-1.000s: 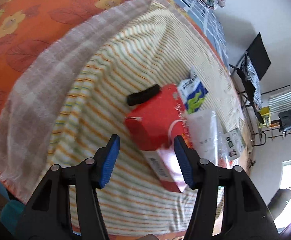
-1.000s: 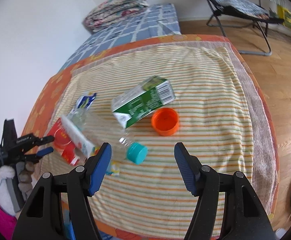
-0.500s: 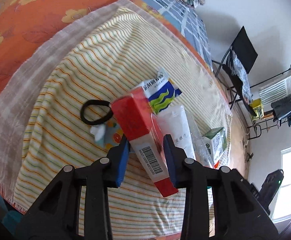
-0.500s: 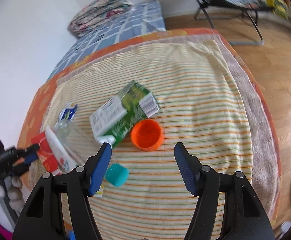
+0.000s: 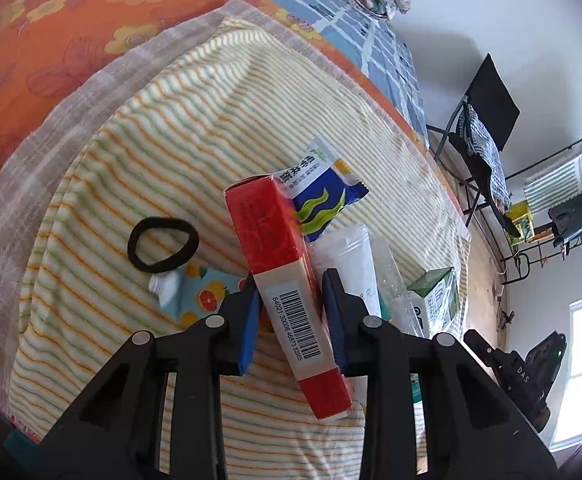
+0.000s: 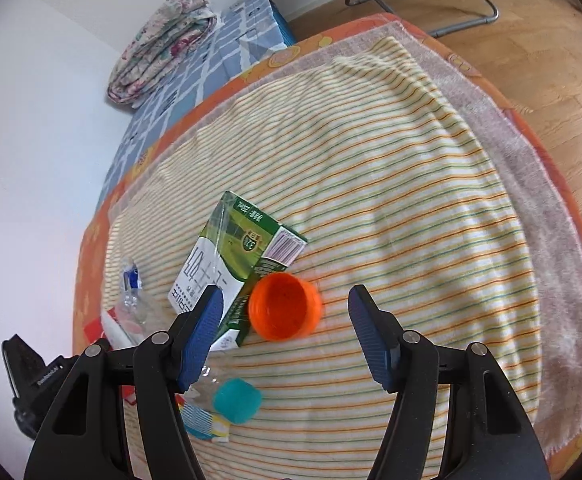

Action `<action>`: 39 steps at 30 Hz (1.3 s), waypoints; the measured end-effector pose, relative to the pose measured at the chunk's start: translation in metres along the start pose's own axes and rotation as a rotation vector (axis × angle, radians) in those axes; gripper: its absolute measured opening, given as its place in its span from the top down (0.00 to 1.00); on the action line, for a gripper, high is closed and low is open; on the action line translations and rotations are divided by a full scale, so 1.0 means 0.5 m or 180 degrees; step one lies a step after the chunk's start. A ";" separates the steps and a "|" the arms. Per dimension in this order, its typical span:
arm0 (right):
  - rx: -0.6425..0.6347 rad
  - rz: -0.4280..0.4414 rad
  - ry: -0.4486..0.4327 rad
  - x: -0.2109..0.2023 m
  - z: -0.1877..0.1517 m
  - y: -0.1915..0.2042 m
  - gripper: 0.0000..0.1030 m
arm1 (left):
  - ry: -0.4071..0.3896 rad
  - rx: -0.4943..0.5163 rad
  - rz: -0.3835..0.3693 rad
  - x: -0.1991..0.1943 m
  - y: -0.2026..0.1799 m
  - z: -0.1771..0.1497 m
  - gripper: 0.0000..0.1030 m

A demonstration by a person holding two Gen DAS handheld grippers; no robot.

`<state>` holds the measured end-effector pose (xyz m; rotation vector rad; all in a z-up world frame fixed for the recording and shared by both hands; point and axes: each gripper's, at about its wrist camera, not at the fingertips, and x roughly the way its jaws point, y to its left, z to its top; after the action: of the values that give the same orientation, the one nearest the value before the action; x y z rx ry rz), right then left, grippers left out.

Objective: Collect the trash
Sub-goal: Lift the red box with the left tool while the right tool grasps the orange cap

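A red box (image 5: 267, 232) with a white barcode end stands tilted between the blue pads of my left gripper (image 5: 291, 292); the jaws are closing and both pads press its sides. Behind it lie a blue-and-white wrapper (image 5: 323, 196) and a white tube (image 5: 351, 264). In the right wrist view my right gripper (image 6: 286, 300) hangs open above an orange cup (image 6: 285, 312), which lies against a green milk carton (image 6: 231, 256). A clear bottle with a teal cap (image 6: 237, 400) lies under the left finger.
A black hair tie (image 5: 163, 244) and a small fruit-patterned tube (image 5: 195, 292) lie left of the box. Everything rests on a striped towel (image 6: 391, 184) over an orange flowered sheet (image 5: 51, 40). A folding chair (image 5: 487, 92) and wooden floor (image 6: 551, 60) lie beyond the bed.
My left gripper has closed on the red box and tipped it up, uncovering the hair tie and the small tube. My right gripper has rolled and come down over the orange cup.
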<state>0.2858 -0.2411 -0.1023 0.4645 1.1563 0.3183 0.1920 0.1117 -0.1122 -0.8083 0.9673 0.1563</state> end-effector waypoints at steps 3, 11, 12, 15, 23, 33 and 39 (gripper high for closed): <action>-0.0123 -0.0111 0.0035 0.011 -0.003 0.015 0.38 | -0.0009 0.0020 0.0001 0.000 0.001 -0.001 0.72; -0.0259 -0.0447 0.0207 0.054 -0.021 0.012 0.68 | -0.0057 -0.0035 -0.0022 -0.011 0.011 0.005 0.74; -0.0299 -0.0490 0.0227 0.060 -0.024 0.012 0.72 | -0.0067 -0.0036 -0.0028 -0.014 0.012 0.007 0.74; -0.0399 -0.0554 0.0252 0.073 -0.031 0.016 0.90 | -0.0140 0.0002 -0.0012 -0.026 0.013 0.012 0.76; -0.0471 -0.0507 0.0147 0.045 -0.028 0.020 0.97 | -0.0279 0.0084 -0.0008 -0.070 0.021 0.021 0.81; -0.0692 -0.0534 -0.0048 -0.025 -0.045 0.029 0.97 | -0.0462 0.0251 0.0002 -0.145 0.047 0.013 0.81; -0.0820 -0.0467 -0.0186 -0.074 -0.056 0.046 0.97 | -0.0562 0.0293 -0.0042 -0.196 0.054 -0.001 0.81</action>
<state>0.2460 -0.2336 -0.0703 0.1609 1.0685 0.3188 0.1222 0.1525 -0.0503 -0.7040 0.7968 0.1676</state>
